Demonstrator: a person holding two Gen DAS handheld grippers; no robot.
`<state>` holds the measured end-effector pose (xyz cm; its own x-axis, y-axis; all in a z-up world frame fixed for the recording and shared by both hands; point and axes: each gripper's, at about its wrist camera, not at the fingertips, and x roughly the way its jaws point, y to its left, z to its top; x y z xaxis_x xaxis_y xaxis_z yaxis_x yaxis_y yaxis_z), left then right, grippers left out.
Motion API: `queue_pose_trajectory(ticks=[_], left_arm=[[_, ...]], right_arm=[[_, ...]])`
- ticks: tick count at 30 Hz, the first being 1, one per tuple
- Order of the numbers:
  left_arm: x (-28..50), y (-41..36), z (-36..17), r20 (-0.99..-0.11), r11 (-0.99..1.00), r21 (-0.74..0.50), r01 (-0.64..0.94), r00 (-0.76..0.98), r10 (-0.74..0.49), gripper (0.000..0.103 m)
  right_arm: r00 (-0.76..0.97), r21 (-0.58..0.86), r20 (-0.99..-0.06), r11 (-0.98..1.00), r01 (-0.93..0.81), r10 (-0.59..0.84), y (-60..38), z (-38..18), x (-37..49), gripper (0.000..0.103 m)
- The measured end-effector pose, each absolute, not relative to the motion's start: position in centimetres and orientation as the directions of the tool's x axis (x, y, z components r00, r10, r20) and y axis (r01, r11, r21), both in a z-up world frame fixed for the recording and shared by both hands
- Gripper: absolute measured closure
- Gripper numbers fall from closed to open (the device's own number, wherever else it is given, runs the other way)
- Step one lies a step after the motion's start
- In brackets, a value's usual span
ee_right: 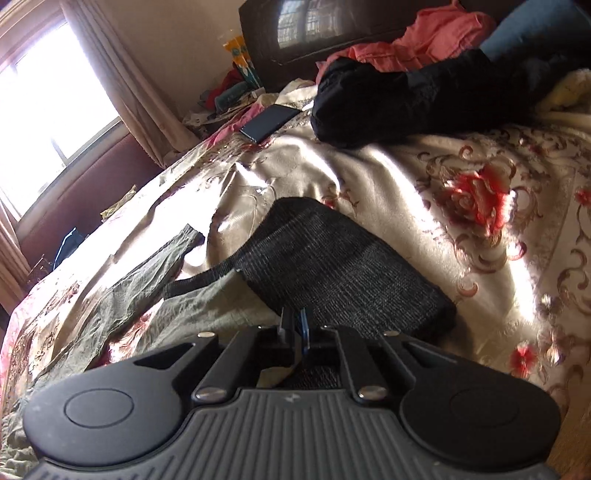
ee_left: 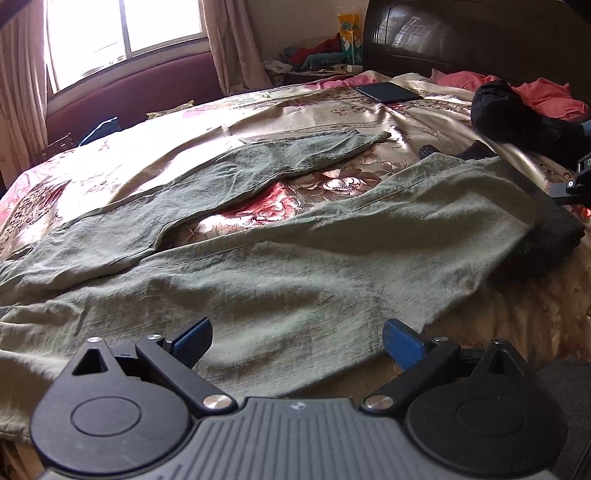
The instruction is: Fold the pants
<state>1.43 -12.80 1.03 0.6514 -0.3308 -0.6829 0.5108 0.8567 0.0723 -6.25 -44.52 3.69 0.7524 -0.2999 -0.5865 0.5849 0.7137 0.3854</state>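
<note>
Olive-green pants lie spread on the floral bedspread, legs apart, with a black knit waistband at the right. My left gripper is open, its blue pads just above the near leg's edge. In the right wrist view my right gripper is shut on the black waistband at its near edge. The pants legs stretch away to the left. Part of the right gripper shows at the left wrist view's right edge.
A black garment and pink clothes lie near the dark headboard. A dark phone rests on the bedspread. A window with curtains is at the far left. The bed's near edge drops off at the lower right.
</note>
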Motion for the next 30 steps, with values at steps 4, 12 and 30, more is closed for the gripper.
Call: queue_pose_trajectory(ticks=[4,12,30], left_arm=[[2.1,-10.9,1.7,-0.663,0.874,0.102,0.476,0.687,-0.297,0.000],[5.1,-5.2,1.4,-0.655,0.914,0.189,0.360,0.739,-0.156,0.000],[7.9,-4.6,0.1,-0.626,0.911,0.245,0.333,0.772,-0.114,0.000]], right_arm=[[0.788,0.288,-0.558,0.829,0.480,-0.262,-43.3,4.9,-2.8,0.064],[0.718,0.226,-0.653,0.842,0.489,-0.242,-44.4,0.5,4.2,0.062],[0.724,0.160,-0.583,0.822,0.547,-0.369,-45.0,3.3,8.1,0.101]])
